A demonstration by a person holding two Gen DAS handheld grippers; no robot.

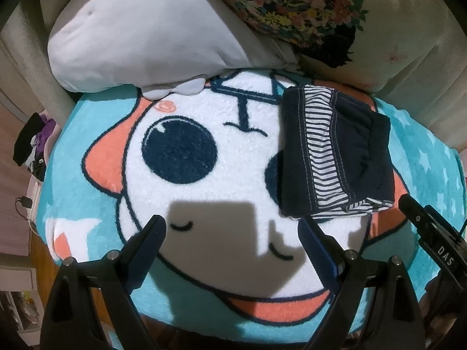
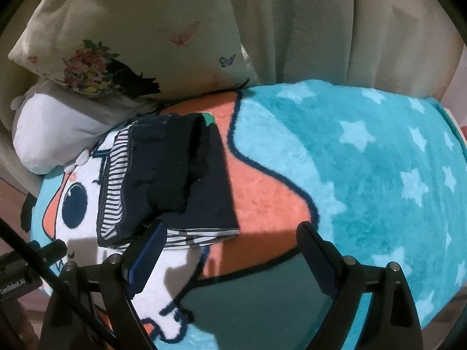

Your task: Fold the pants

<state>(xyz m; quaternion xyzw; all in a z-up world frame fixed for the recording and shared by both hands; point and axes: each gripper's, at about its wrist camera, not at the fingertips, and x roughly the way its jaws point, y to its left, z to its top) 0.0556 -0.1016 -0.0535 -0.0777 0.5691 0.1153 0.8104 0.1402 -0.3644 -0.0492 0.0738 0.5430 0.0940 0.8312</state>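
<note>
Pants (image 1: 335,151): navy, with a blue-and-white striped panel; folded into a compact rectangle, several layers deep, lying flat on the cartoon blanket (image 1: 186,110) over the figure's right-hand eye. Waistband gathers show on the upper layer; a striped edge pokes out along the near side. Judged to be at or near the finished fold, since no leg hangs loose.

Left gripper (image 1: 232,232): fingers spread wide, holding nothing, hovering above the blanket just beside the bundle's near corner, probably clear of it so the fold is not disturbed.

Right gripper (image 2: 230,236): also released and empty; its left finger (image 2: 147,250) overlaps the bundle's near edge in view, and whether it touches cannot be told.

Grey plush cushion (image 1: 140,35) and floral pillow (image 2: 140,43): banked behind the blanket, well apart from the work.
</note>
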